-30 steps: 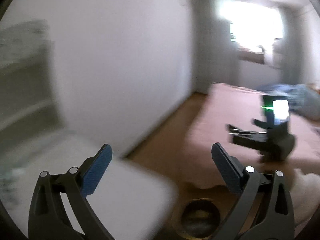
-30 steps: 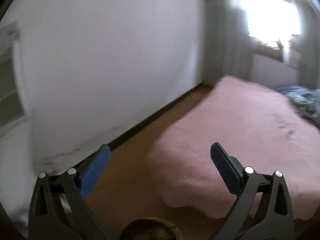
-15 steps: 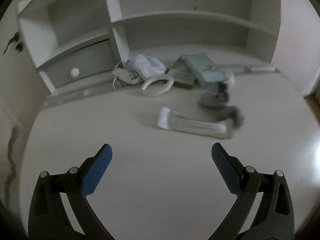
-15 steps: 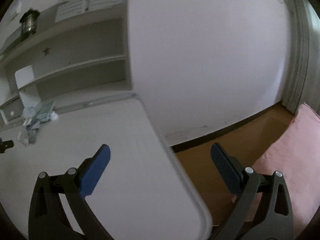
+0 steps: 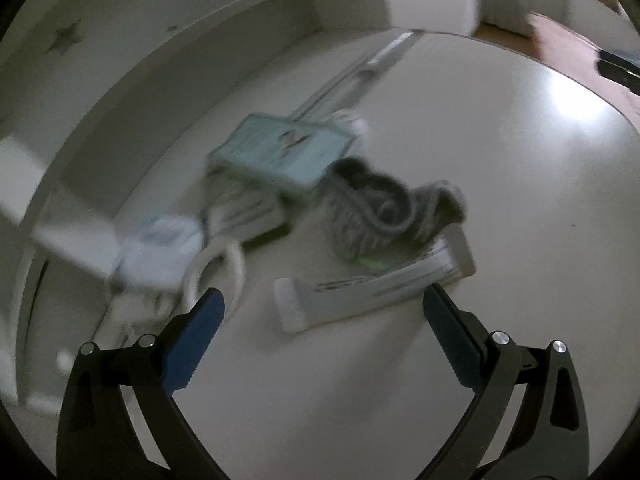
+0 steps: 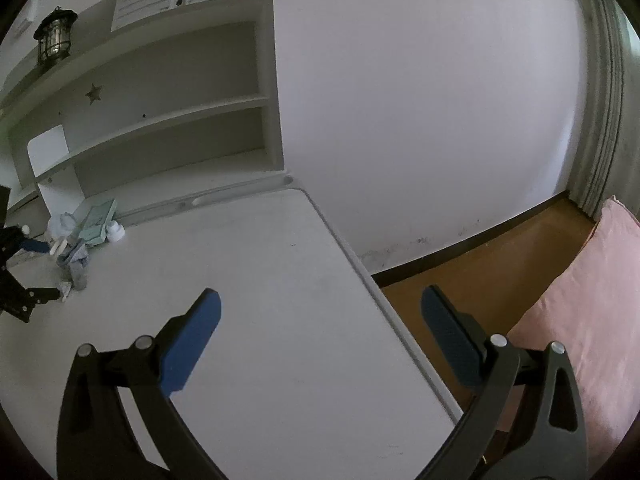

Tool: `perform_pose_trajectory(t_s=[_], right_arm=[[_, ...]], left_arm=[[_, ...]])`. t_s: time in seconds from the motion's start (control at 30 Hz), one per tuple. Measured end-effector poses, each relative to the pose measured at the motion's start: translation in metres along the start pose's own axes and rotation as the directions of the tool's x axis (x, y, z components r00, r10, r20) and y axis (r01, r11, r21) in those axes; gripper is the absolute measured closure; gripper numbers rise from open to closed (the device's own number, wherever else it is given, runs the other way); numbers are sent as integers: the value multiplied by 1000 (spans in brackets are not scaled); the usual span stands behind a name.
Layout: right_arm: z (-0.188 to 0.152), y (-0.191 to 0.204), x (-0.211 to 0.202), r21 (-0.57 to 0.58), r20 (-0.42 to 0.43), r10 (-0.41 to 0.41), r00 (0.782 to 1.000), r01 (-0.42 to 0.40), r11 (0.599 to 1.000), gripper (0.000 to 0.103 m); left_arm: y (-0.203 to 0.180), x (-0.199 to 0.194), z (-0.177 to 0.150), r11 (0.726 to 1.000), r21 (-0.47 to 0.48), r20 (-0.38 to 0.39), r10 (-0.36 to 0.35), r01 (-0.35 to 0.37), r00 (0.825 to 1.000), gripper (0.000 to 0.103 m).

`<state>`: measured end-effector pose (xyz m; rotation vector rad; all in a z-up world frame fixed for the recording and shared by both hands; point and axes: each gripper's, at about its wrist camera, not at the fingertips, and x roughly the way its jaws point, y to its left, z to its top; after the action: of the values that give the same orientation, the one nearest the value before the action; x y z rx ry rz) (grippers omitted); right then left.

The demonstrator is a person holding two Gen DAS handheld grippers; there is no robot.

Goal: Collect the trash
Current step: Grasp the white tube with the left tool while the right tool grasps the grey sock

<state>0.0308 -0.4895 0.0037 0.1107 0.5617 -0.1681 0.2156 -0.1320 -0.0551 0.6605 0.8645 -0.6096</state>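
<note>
Now, my inventory, largest item first: the white desk (image 6: 280, 300), its bare top filling both views, with the shelf unit (image 6: 160, 120) at its back edge and the pink bedding (image 6: 592, 300) off to the right across the brown floor. Half a second ago my left camera took in the whole clutter from farther back; it has since closed in and tilted, so the pile now fills the frame, blurred by that motion. Next, the pale green booklet (image 5: 284, 148), lying tilted on a stack against the shelf. Next, the grey sock-like cloth (image 5: 380, 208), crumpled, touching the booklet's corner and overlapping the far edge of the flat white tube (image 5: 372, 288). That tube, which I judge the likeliest trash, lies just ahead of my left gripper (image 5: 320, 336), whose blue pads stand wide apart, holding nothing. Next, the white ring (image 5: 216, 264) and a white crumpled wad (image 5: 160, 248), left of the tube; too smeared to identify. My right gripper (image 6: 320, 332) hangs well apart from the pile, fingers likewise spread and empty, over bare desk. I judge the approach nearly complete; no item is yet collected.
</note>
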Motion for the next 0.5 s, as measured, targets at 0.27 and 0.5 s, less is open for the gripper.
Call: perform_pose_trajectory(t_s=[0.27, 0.5], right_arm=[[-4, 3, -1, -5, -20, 2, 1000, -2, 1000, 6], [-10, 4, 1, -8, -48, 33, 998, -33, 999, 6]], left_arm=[[0, 12, 18, 993, 115, -7, -13, 14, 1000, 6], [-2, 21, 15, 979, -3, -12, -202, 202, 979, 6]])
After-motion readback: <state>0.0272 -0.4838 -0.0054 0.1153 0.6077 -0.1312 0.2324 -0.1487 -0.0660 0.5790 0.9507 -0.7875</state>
